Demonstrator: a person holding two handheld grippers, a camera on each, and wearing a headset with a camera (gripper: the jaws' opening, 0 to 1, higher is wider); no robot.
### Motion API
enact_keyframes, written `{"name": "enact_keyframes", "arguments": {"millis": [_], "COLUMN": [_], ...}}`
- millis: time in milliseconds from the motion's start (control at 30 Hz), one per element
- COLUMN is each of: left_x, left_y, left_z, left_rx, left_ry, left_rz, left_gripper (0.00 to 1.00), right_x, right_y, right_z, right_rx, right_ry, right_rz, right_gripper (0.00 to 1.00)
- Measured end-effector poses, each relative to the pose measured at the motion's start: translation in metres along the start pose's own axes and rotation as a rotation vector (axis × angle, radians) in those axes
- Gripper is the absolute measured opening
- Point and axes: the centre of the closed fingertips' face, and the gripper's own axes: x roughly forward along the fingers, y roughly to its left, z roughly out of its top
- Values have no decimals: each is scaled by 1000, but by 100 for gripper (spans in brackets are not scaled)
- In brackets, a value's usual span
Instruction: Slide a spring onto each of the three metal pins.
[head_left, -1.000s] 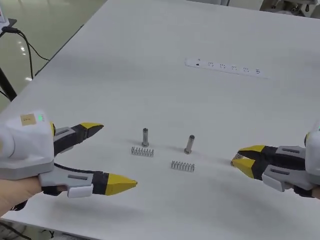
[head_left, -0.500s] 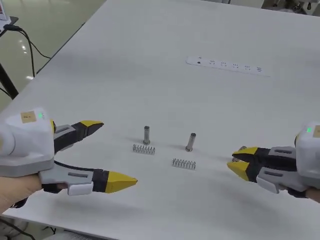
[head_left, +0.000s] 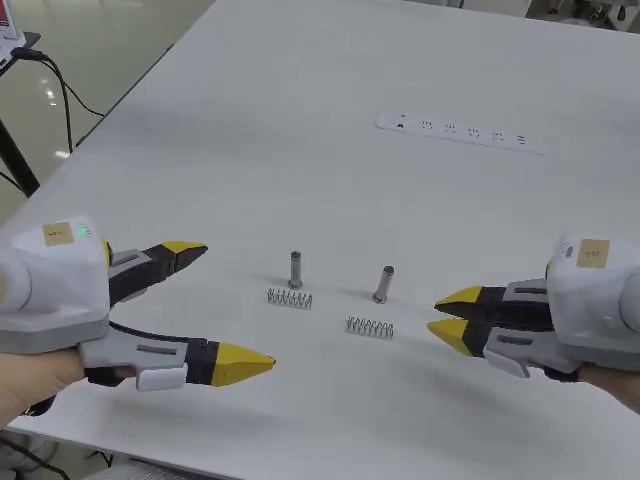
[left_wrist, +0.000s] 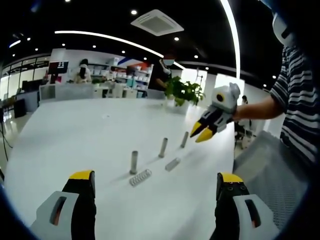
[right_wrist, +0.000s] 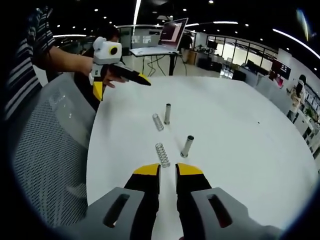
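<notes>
The near spring is found just ahead of the right gripper, a little to the left of its fingertips. It lies flat on the table with its long axis pointed almost straight back at them, so it is met end-on. An upright pin stands close beside it, just ahead and slightly right of the tips. The right jaws are narrowly parted, with nothing seen between them. The left gripper is spread wide, well apart from the second spring. The right gripper is judged the nearer.
</notes>
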Motion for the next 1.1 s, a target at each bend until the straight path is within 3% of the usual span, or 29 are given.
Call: {"name": "enact_keyframes", "arguments": {"millis": [167, 400, 667, 1100], "left_x": [1, -1, -4, -6], "left_y": [-2, -1, 0, -1], "left_z": [0, -1, 0, -4], "left_rx": [2, 2, 1, -2], "left_ry": [-1, 2, 0, 6], "left_rz": [-3, -1, 5, 2], "left_gripper": [98, 98, 98, 98], "right_x": [13, 27, 41, 63], "right_y": [11, 16, 16, 9], "right_z": [-1, 3, 6, -4], "right_rx": [-52, -109, -149, -205], "right_ry": [44, 73, 99, 187], "right_rz": [47, 72, 91, 125], "right_gripper": [10, 10, 10, 10]}}
